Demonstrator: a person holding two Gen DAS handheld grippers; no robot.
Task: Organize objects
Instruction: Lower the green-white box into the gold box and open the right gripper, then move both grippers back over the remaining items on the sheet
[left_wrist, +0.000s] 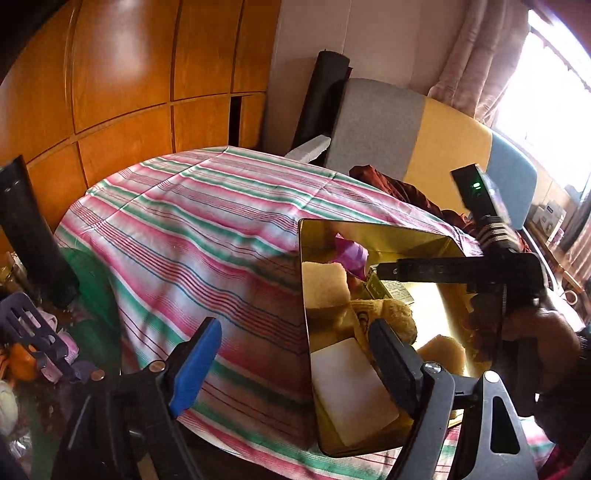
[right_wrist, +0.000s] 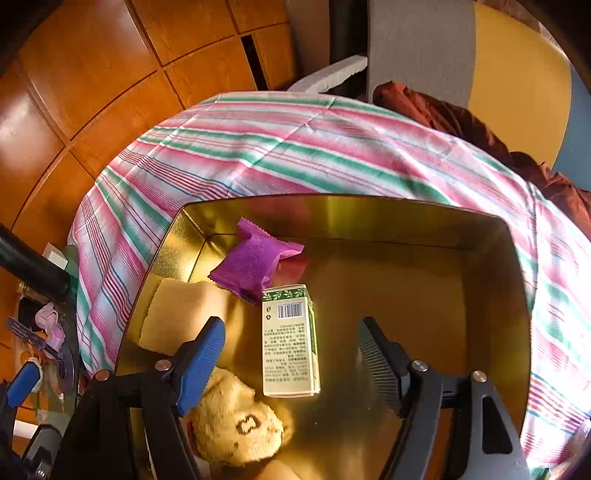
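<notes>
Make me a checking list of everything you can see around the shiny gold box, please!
Surface: round table under a pink, green and white striped cloth.
Job's things: shiny gold metal tin on the cloth, holding a purple foil sachet, a green-and-cream printed carton lying flat, a folded yellow cloth, a knitted yellow sock and a white flat pad.
Clutter: purple plastic basket and small odds beside the table.
Grippers: left gripper open, one finger over the tin; right gripper open above the carton, holding nothing.
Cables: nothing seen.
Surroundings: orange wooden cupboard doors, grey, yellow and blue panel, pink curtain, crumpled brown cloth.
</notes>
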